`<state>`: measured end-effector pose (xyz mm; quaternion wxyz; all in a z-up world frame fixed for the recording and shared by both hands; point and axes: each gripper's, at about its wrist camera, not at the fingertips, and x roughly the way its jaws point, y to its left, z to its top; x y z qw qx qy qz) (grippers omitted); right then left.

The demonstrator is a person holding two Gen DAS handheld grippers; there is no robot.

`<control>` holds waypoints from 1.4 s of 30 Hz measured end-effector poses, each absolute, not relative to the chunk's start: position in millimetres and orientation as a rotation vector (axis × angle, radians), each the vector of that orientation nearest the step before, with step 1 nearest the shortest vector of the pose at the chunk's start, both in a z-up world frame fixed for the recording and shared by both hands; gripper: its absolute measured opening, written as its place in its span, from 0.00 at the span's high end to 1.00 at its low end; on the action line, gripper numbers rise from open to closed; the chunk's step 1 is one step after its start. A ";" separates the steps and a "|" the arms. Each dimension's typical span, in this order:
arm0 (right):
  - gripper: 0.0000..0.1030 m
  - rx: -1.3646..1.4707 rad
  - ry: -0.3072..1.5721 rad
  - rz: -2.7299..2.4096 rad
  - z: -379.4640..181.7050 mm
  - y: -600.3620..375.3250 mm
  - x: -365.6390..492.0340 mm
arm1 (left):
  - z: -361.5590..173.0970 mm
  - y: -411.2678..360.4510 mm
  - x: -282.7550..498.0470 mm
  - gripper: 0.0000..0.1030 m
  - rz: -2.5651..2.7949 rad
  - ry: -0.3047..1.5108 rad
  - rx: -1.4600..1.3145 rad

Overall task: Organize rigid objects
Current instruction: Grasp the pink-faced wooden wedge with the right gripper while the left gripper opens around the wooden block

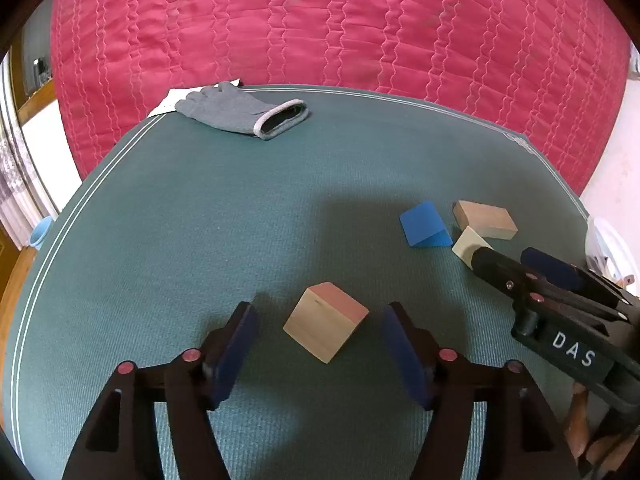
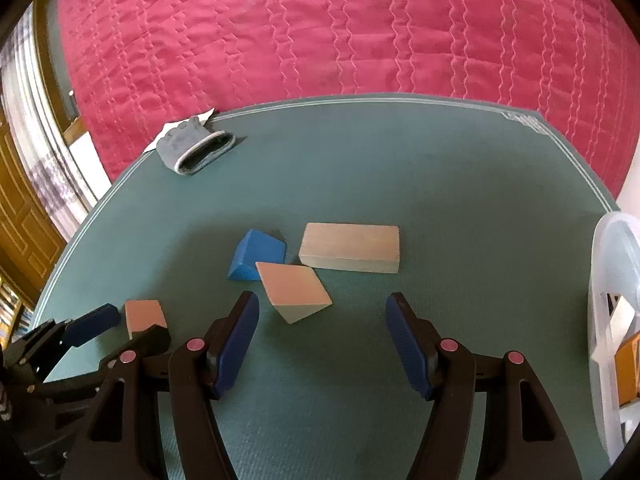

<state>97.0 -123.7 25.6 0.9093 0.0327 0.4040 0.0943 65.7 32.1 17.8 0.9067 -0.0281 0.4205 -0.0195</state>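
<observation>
A wooden cube (image 1: 326, 322) sits on the green mat (image 1: 200, 208) between the blue pads of my left gripper (image 1: 320, 310), which is open with gaps on both sides. To the right lie a blue wedge (image 1: 424, 226), a flat wooden block (image 1: 486, 220) and a pale wooden wedge (image 1: 466, 246). In the right wrist view my right gripper (image 2: 322, 300) is open, and the pale wedge (image 2: 294, 292) lies just ahead of its left finger, untouched. Beyond it are the blue wedge (image 2: 258, 256) and the flat block (image 2: 350, 246).
A grey glove (image 1: 244, 110) lies on white paper at the mat's far left corner. A white plastic container (image 2: 612, 280) stands at the right edge. A red quilt (image 1: 320, 20) rises behind the mat. A light blue cup (image 1: 40, 232) sits off the left edge.
</observation>
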 end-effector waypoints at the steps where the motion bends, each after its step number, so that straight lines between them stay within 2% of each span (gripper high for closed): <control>1: 0.35 0.074 0.837 0.190 25.1 -125.7 97.7 | 17.8 32.1 65.6 0.30 -0.042 0.868 -0.058; 9: 0.35 0.093 0.845 0.141 24.0 -141.4 96.7 | 17.1 32.7 64.5 0.23 -0.042 0.873 -0.064; 19: 0.35 0.149 0.839 0.114 27.5 -161.6 88.6 | 17.3 32.9 64.0 0.22 -0.042 0.873 -0.065; 29: 0.36 0.082 0.838 0.196 26.3 -127.4 93.3 | 17.1 33.1 63.8 0.22 -0.043 0.874 -0.064; 33: 0.42 0.081 0.849 0.187 23.7 -123.6 103.7 | 16.4 34.7 64.8 0.15 -0.038 0.880 -0.071; 38: 0.55 0.062 0.849 0.180 23.5 -118.0 110.2 | 16.1 33.4 65.6 0.14 -0.037 0.882 -0.066; 40: 0.63 0.047 0.849 0.172 23.3 -116.4 110.0 | 16.0 33.3 65.7 0.14 -0.036 0.882 -0.066; 42: 0.66 0.044 0.851 0.179 23.5 -116.8 108.5 | 16.1 33.1 65.6 0.14 -0.036 0.882 -0.065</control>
